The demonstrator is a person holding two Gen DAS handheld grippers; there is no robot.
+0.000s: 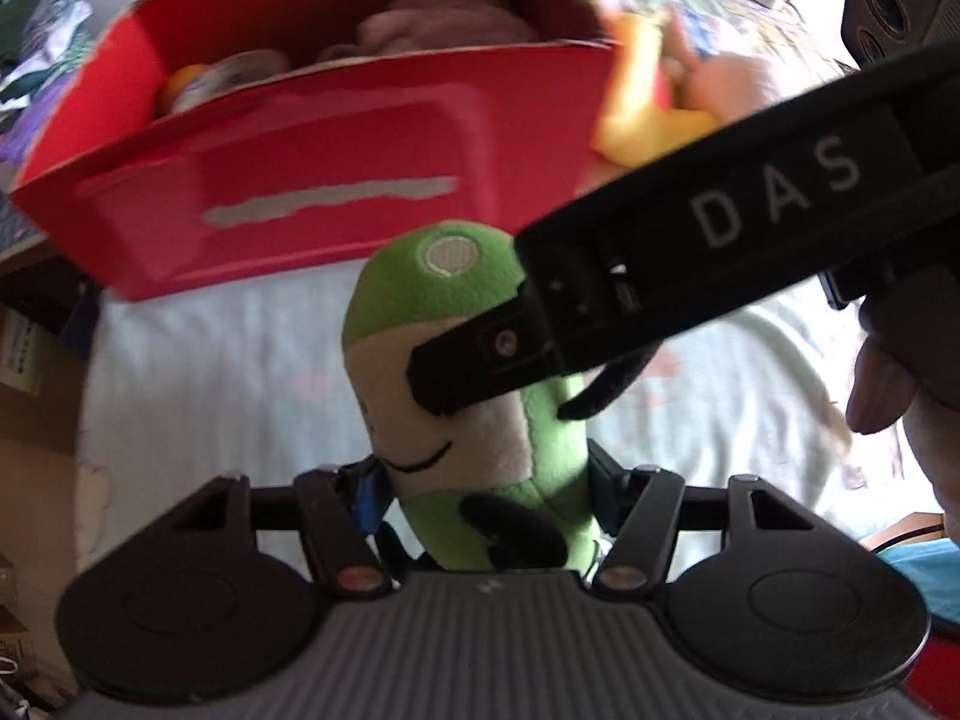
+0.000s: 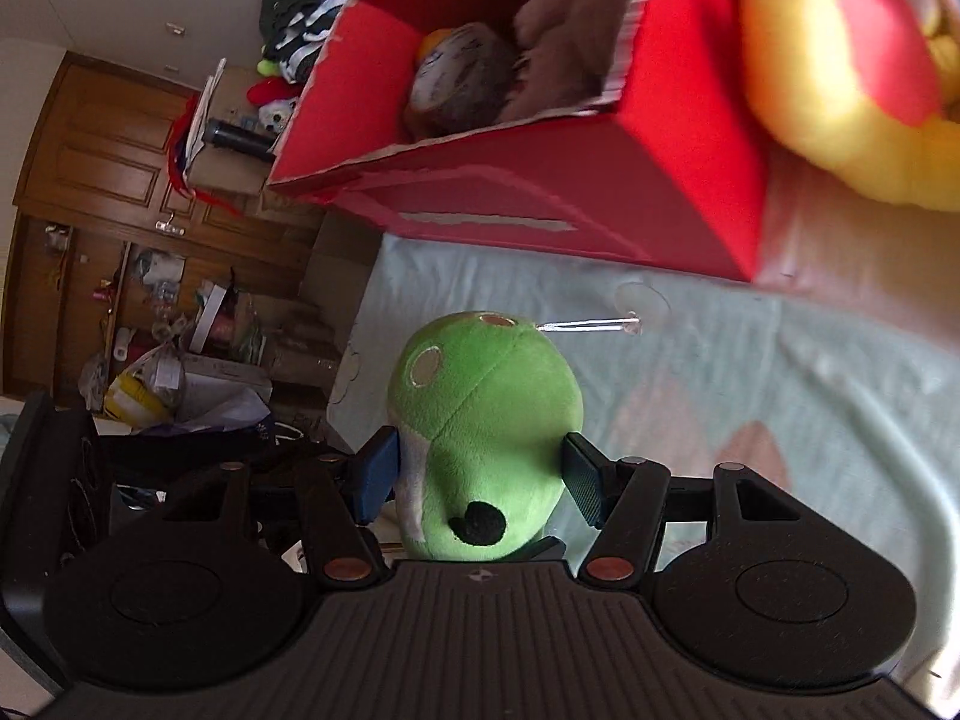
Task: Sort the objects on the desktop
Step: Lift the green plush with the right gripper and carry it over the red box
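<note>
A green plush toy (image 1: 456, 360) with a cream face and a stitched smile hangs above the pale bedspread, held from two sides. My left gripper (image 1: 480, 480) is shut on its lower body. One of my right gripper's fingers (image 1: 480, 354) crosses its face from the right. In the right wrist view, the toy's green head (image 2: 486, 420) sits pressed between the blue pads of my right gripper (image 2: 480, 474). The red cardboard box (image 1: 336, 180) (image 2: 570, 192) stands open just beyond the toy. Brown plush toys (image 2: 480, 78) and an orange-topped one lie inside it.
A yellow and red plush toy (image 2: 840, 72) (image 1: 648, 102) lies right of the box. A clear suction cup (image 2: 639, 303) shows near the green toy's top. A person's hand (image 1: 888, 384) holds the right gripper. Cluttered wooden cupboards (image 2: 120, 180) and bags stand past the bed's left edge.
</note>
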